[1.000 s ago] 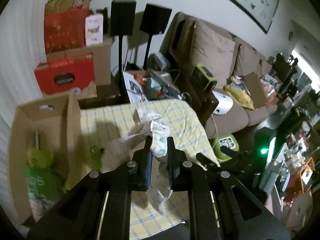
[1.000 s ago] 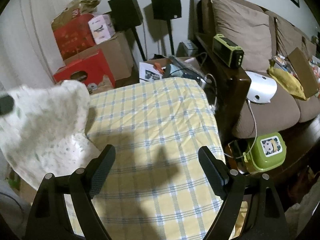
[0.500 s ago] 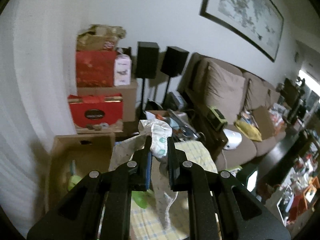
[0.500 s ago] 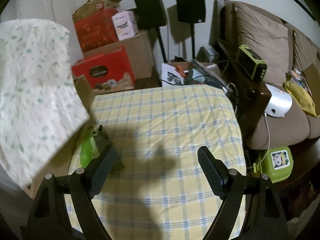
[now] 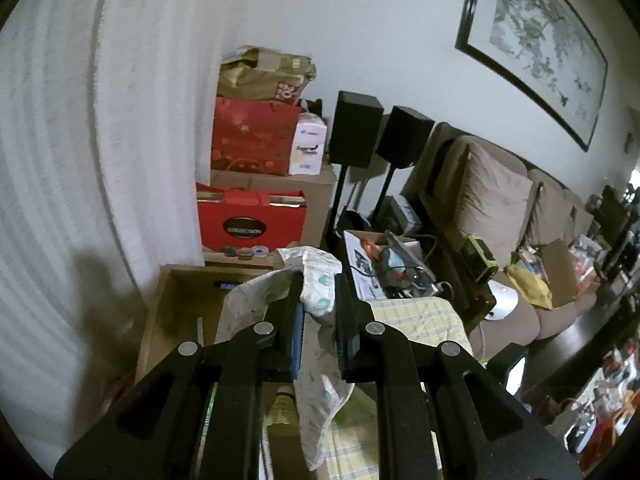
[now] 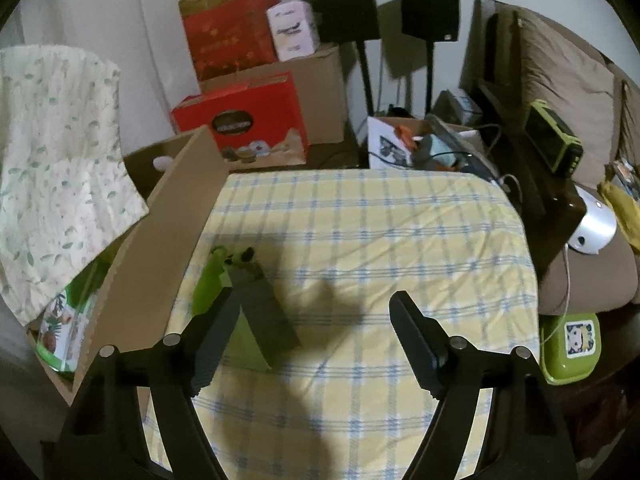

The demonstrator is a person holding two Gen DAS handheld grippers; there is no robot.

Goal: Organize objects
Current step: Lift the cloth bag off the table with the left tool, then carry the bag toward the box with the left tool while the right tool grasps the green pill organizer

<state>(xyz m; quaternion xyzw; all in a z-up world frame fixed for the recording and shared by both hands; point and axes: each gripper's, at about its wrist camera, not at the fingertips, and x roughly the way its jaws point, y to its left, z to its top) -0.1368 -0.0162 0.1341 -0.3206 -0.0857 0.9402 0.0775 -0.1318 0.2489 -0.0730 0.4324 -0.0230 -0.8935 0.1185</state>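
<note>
**Cloth hangs over the box, green item waits beside the right gripper**

The left gripper (image 5: 318, 312) is clamped tight on a bunched fold of the leaf-print cloth (image 5: 316, 292), and the rest of the fabric drapes straight down from the jaws. In the left wrist view the cardboard box (image 5: 176, 308) lies below and slightly left of that gripper, its open top facing up. In the right wrist view the same cloth (image 6: 60, 152) hangs at the far left, above the box's near wall (image 6: 160, 232). So the deciding relation is vertical: the cloth appears to be over or just at the box's table-side edge, though the fisheye makes it hard to say which.

The right gripper (image 6: 312, 340) holds nothing; its jaws stand wide and are closing a little over the checked tablecloth (image 6: 380, 220). The green item (image 6: 236, 292) lies on the cloth just ahead of its left finger (image 6: 212, 344), touching or nearly touching it, with its long axis running away from the camera toward the box wall. The right hand is clearly the nearer one to it. To take it, the gripper would need to shift left so that the jaws straddle the item across its narrow width.
</note>
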